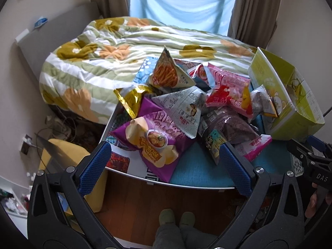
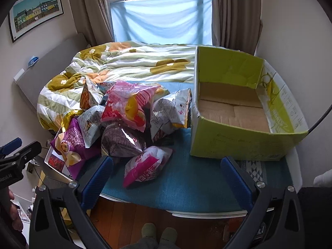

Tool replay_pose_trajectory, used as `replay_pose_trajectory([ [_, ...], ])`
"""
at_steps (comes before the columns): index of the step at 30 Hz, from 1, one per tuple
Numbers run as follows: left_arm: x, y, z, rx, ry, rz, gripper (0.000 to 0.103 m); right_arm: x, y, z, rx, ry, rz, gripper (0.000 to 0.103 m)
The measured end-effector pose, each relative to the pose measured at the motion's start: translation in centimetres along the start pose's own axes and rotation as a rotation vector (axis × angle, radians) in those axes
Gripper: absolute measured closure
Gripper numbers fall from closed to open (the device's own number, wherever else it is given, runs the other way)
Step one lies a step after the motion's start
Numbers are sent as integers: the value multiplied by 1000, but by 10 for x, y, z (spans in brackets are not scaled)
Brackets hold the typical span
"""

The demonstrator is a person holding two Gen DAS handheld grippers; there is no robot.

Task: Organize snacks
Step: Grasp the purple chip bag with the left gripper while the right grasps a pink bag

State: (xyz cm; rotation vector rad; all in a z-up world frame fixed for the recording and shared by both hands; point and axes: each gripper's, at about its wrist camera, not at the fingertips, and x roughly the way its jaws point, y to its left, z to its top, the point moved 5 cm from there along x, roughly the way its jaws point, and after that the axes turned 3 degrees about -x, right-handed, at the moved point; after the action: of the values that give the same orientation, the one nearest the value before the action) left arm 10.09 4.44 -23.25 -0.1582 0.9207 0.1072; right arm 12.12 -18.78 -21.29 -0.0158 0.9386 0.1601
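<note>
Snack bags (image 2: 124,124) lie heaped on the blue mat (image 2: 186,186) at the foot of the bed, just left of the empty green cardboard box (image 2: 238,143): crinkly foil pouches in purple, pink, grey and dark brown, puffed and slippery. Both the left hand-held gripper (image 1: 166,166) and right hand-held gripper (image 2: 166,178) hang with jaws apart, holding nothing. A good start is probably the loose pink bag (image 2: 145,166) nearest the right one, pinched by its sealed edge, not its puffed belly.

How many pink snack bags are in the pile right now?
2 for certain: a large pink bag on top of the pile's middle, and a smaller pink bag lying on the blue mat at the pile's front edge. Others may be buried underneath.
</note>
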Motion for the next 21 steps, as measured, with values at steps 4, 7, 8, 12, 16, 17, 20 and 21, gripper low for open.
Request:
replay_pose_trajectory([
  [4, 42, 15, -7, -41, 59, -26, 1, 38, 4, -9, 14, 52, 4, 0],
  [7, 69, 25, -11, -64, 106, -58, 1, 61, 10, -16, 17, 77, 1, 0],
  [8, 77, 28, -12, -75, 119, -70, 1, 68, 12, -17, 17, 85, -1, 0],
  [12, 102, 37, -16, -128, 172, -135, 1, 93, 18, -22, 18, 115, -1, 0],
  [16, 118, 38, -13, -164, 197, -206, 1, 108, 23, -24, 27, 135, 0, 0],
  [17, 121, 39, -12, -170, 200, -216, 1, 111, 22, -24, 33, 139, 2, 0],
  [20, 128, 41, -10, -182, 210, -233, 1, 121, 20, -25, 53, 154, 4, 0],
  [21, 129, 41, -10, -186, 212, -240, 6, 122, 20, -25, 58, 156, 6, 0],
])
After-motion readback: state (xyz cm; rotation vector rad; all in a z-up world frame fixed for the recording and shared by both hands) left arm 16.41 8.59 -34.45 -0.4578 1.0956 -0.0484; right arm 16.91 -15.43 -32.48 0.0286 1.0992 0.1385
